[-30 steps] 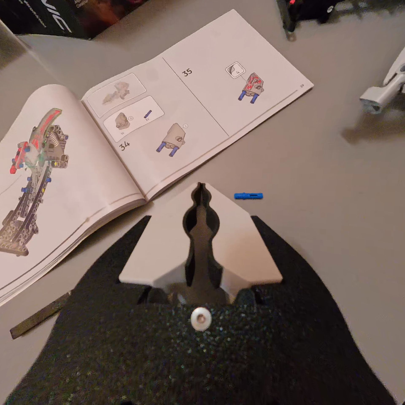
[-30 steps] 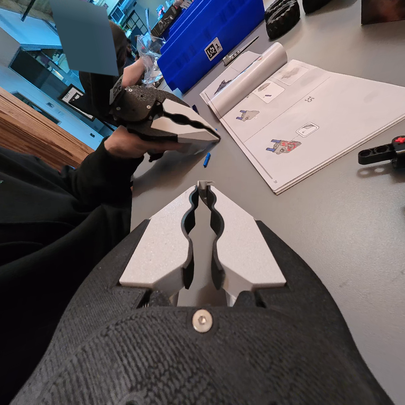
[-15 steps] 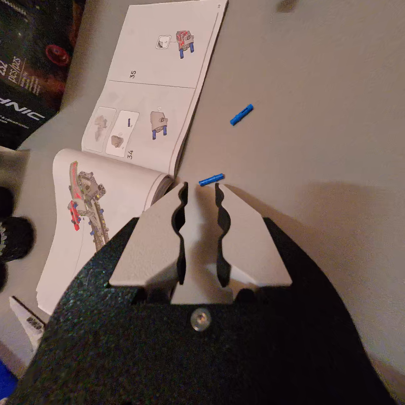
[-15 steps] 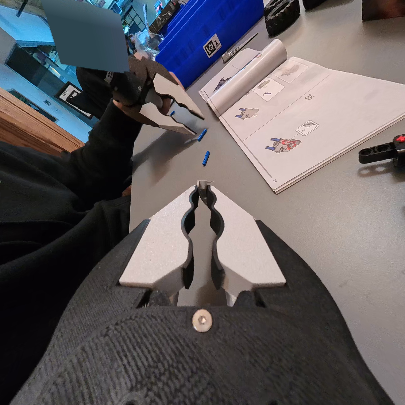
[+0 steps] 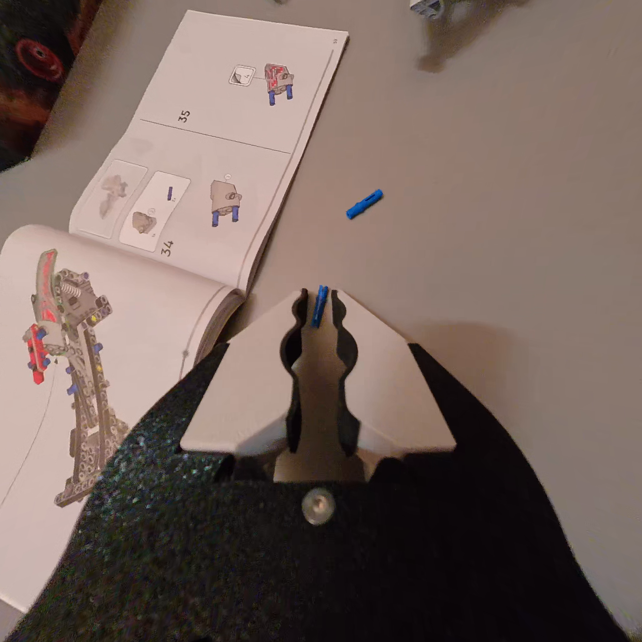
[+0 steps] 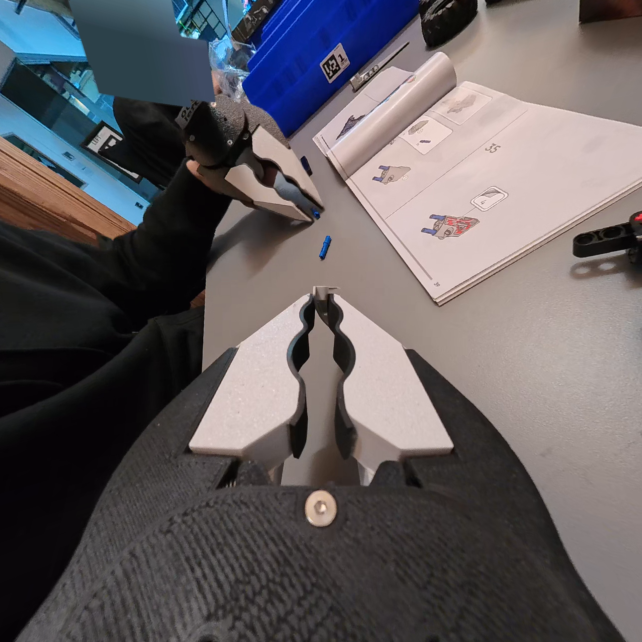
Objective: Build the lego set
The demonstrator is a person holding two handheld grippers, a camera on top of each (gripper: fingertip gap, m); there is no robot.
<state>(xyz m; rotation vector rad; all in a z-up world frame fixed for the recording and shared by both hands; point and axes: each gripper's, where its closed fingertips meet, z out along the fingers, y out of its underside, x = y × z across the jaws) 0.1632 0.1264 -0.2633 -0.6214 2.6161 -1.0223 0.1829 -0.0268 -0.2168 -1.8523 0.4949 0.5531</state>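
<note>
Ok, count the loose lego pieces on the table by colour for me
Blue pins: 2, one lying free, one between the left gripper tips
Grey piece: 1, in the right gripper
Black beam: 1
Total: 4

From my left wrist view, one pin (image 5: 319, 306) sits between my left gripper's (image 5: 318, 295) tips on the table (image 5: 486, 243); a second pin (image 5: 364, 204) lies at one o'clock, well apart. The booklet (image 5: 222, 139) spreads from nine to eleven o'clock, its corner just beside the tips
</note>
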